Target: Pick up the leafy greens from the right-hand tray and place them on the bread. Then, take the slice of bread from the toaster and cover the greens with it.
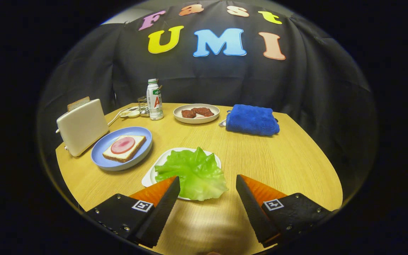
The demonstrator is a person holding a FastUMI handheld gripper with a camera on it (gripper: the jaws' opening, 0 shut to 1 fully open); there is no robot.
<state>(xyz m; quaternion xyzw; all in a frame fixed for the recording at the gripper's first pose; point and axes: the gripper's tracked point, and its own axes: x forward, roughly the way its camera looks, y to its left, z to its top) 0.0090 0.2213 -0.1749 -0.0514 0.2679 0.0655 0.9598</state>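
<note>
Just ahead of fingers: leafy greens (193,173) on white tray (148,179); gripper (207,184) wide apart, holding nothing.

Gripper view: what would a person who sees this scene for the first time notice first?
First comes the bright green lettuce leaf on its white tray, just ahead of the open gripper, whose fingers touch nothing. Left of it, a blue plate holds a bread slice topped with a pink round of ham. Further left stands the white toaster, a slice poking from its top.

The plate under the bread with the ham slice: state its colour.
Light blue plate, best seen in the gripper view, beyond the open gripper.
</note>
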